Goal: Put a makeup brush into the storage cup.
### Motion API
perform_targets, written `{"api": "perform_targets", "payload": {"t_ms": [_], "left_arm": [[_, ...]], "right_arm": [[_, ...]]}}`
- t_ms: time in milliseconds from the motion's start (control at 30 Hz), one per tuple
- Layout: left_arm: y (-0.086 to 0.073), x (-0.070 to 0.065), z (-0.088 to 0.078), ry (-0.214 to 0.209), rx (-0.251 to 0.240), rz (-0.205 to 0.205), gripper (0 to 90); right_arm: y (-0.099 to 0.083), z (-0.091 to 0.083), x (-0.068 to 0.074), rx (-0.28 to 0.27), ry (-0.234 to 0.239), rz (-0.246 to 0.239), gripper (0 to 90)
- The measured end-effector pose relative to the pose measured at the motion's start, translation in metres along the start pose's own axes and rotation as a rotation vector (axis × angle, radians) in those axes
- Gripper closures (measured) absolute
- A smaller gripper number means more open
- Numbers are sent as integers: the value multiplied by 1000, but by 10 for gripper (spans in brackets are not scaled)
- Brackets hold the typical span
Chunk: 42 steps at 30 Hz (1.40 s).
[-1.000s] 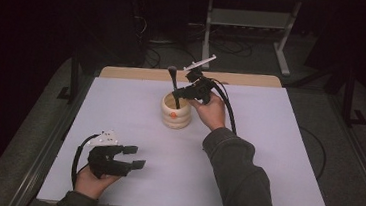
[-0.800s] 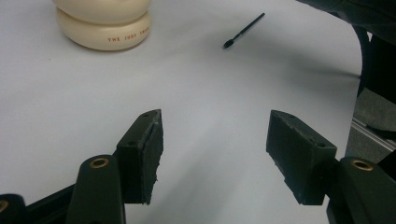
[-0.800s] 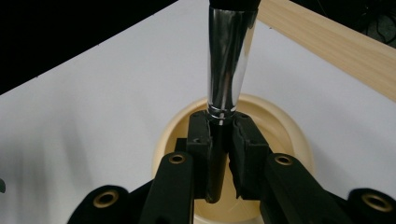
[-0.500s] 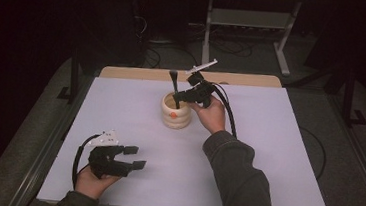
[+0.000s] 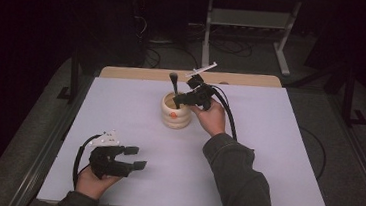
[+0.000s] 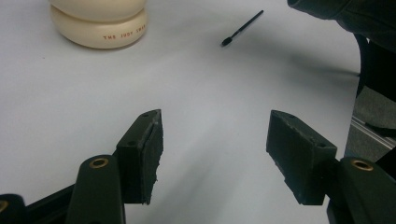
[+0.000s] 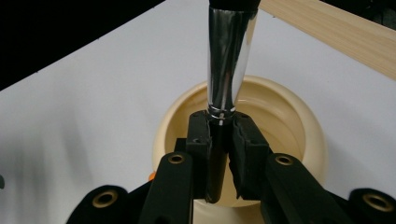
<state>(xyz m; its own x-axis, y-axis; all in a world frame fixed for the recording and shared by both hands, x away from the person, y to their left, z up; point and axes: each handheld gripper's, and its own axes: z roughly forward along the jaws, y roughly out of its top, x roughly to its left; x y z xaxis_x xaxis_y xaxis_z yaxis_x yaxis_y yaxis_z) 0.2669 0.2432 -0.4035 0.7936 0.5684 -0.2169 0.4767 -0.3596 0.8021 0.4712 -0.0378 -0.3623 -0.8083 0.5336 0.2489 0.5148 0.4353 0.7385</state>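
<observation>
A cream ribbed cup stands on the white table, slightly behind its middle. My right gripper hovers over the cup's mouth, shut on the dark handle of a makeup brush that stands upright, bristles up. In the right gripper view the pads clamp the handle just below the shiny metal ferrule, with the cup's opening beneath. My left gripper rests at the front left, open, nothing between its jaws. A thin black brush lies flat on the table beyond the cup.
A wooden strip runs along the table's far edge. The person's right sleeve crosses the front middle of the table. A cable trails from the right gripper. Dark floor and a metal stand lie behind.
The right gripper and the brush have sunk slightly toward the cup. The left gripper has stayed where it was.
</observation>
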Motion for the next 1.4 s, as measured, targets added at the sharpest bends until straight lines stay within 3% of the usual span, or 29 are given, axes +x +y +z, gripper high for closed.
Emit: {"api": "perform_targets", "payload": {"t_ms": [200, 467, 767, 800, 1200, 1267, 1400], "left_arm": [[0, 0, 2, -3, 4, 3, 358], [1, -1, 3, -4, 13, 13, 356], [1, -1, 4, -8, 8, 17, 351], [1, -2, 4, -10, 2, 2, 351], [1, -3, 4, -4, -5, 2, 342], [1, -2, 2, 2, 8, 22, 340], [2, -3, 2, 0, 3, 21, 338]], "right_arm": [[-1, -6, 2, -5, -26, 14, 614], [-7, -25, 4, -9, -26, -12, 563], [-23, -47, 2, -12, -26, 7, 505], [-25, -49, 2, -16, -30, -3, 497], [-40, -63, 2, -1, -22, -3, 441], [-43, -66, 1, -7, -29, -16, 436], [-48, -72, 3, -5, -23, -12, 408]]}}
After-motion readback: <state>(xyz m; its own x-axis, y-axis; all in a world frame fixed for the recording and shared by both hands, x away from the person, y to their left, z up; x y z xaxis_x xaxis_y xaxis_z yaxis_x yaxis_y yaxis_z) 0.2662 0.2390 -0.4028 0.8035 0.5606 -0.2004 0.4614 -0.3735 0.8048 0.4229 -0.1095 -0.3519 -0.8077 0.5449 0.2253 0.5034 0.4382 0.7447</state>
